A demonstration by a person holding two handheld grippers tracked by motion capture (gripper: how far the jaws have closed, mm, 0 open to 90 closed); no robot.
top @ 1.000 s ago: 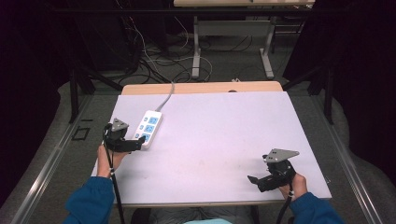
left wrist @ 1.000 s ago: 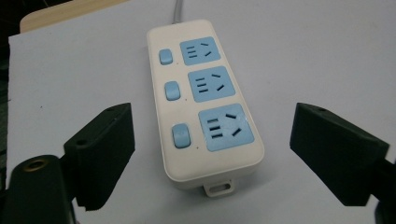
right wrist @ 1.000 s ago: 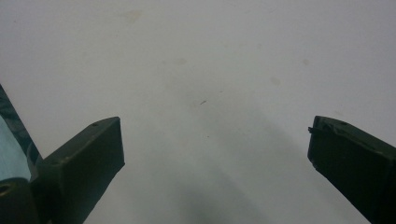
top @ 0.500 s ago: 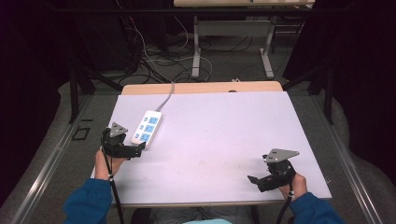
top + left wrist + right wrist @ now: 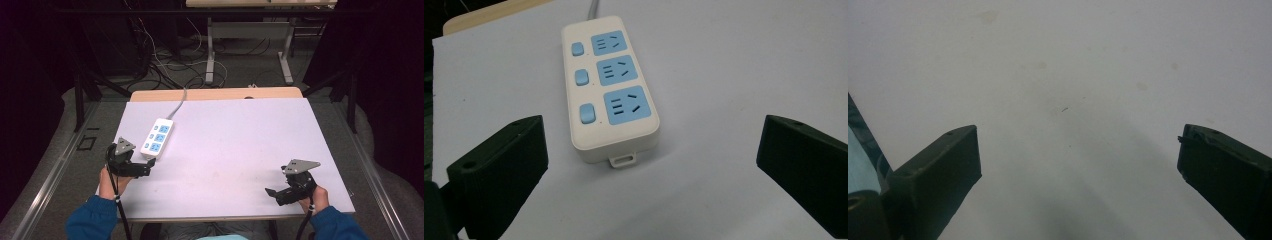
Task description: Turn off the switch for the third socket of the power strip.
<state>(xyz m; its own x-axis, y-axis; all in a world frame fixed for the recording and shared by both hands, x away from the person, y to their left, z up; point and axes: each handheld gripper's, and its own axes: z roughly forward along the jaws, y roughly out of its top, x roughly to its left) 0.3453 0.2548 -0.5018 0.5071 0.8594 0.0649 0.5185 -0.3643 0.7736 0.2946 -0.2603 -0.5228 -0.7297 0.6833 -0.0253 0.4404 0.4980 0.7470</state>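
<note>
A white power strip [image 5: 157, 137] with three blue sockets and three blue switches lies at the left of the white table top [image 5: 235, 145]; its grey cord runs off the far edge. My left gripper [image 5: 145, 169] sits just short of the strip's near end. In the left gripper view the strip [image 5: 609, 90] lies ahead of the left gripper [image 5: 651, 145], whose jaws have just been opening and stand wide with nothing between them. My right gripper [image 5: 274, 193] rests open near the front right corner, over bare table in the right gripper view [image 5: 1078, 150].
A strip of wooden table edge [image 5: 215, 94] shows behind the white sheet. Beyond it are loose cables on the floor [image 5: 165, 65] and the metal legs of another table [image 5: 210, 55]. Both forearms in blue sleeves [image 5: 92, 220] come in from the near edge.
My left gripper has drawn back from the power strip's near end toward the table's front edge, and its jaws stand wider. The right gripper has stayed put.
</note>
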